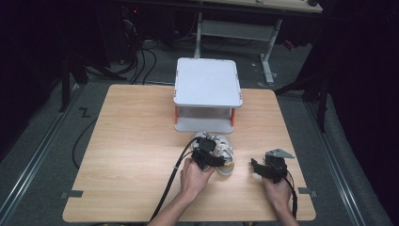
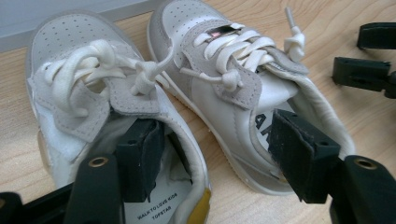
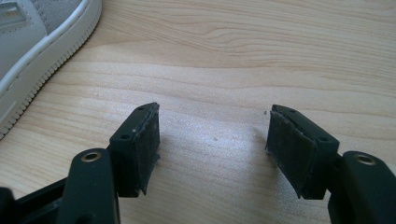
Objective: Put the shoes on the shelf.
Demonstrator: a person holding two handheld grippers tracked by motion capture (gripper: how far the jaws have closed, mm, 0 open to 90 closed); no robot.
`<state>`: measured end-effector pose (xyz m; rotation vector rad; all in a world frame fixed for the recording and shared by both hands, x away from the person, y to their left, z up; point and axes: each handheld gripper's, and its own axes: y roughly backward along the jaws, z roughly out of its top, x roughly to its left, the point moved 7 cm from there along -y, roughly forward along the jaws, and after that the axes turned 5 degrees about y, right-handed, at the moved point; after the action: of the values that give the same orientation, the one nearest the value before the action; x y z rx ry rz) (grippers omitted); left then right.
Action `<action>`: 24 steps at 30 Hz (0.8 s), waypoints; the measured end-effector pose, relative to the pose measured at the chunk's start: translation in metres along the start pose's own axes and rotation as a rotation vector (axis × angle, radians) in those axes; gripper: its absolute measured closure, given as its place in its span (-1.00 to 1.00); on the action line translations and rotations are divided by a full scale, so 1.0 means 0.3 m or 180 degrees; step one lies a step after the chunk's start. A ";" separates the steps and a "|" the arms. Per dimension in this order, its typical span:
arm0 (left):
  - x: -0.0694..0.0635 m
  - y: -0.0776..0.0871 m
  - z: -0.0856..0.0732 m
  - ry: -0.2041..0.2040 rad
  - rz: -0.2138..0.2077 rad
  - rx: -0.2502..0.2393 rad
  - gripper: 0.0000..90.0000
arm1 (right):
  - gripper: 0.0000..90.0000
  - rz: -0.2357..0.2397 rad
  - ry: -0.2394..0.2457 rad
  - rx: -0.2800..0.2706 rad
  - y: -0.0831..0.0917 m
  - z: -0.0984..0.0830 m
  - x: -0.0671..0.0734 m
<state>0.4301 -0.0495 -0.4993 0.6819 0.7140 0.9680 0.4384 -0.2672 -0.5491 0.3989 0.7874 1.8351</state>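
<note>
A pair of small white sneakers with grey straps and white laces stands side by side on the wooden table, toes pointing away from me. My left gripper is open and straddles them. One jaw sits inside the left sneaker and the other inside the right sneaker, with their adjoining walls between the jaws. In the high view the left gripper covers the pair. My right gripper is open over bare wood, to the right of the sneakers, with nothing between its jaws.
A grey two-level stand with orange posts sits at the table's far edge, just behind the sneakers. Cables and a desk frame lie on the floor beyond the table. The right gripper rests near the front right.
</note>
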 end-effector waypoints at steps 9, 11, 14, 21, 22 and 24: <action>0.020 -0.011 -0.005 -0.0212 0.0185 0.0063 0.30 | -0.23 -0.0001 -0.0001 0.0000 0.000 0.000 0.000; 0.027 -0.008 -0.007 -0.0230 0.0166 0.0082 0.43 | -0.23 -0.0001 -0.0002 0.0001 0.000 0.000 0.000; 0.029 -0.006 -0.008 -0.0268 0.0159 0.0087 0.49 | -0.23 -0.0001 -0.0002 0.0000 0.000 0.000 0.000; 0.030 -0.003 -0.008 -0.0332 0.0130 0.0086 0.62 | -0.23 -0.0001 -0.0004 0.0001 0.000 0.000 0.000; 0.032 -0.002 -0.009 -0.0332 0.0133 0.0086 0.65 | -0.23 0.0000 -0.0004 0.0000 0.000 0.000 0.000; 0.036 0.003 -0.011 -0.0355 0.0159 0.0077 0.67 | -0.23 0.0000 -0.0005 0.0000 0.000 0.000 0.000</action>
<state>0.4313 -0.0388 -0.5030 0.7720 0.6138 0.9607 0.4384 -0.2672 -0.5491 0.4004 0.7863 1.8343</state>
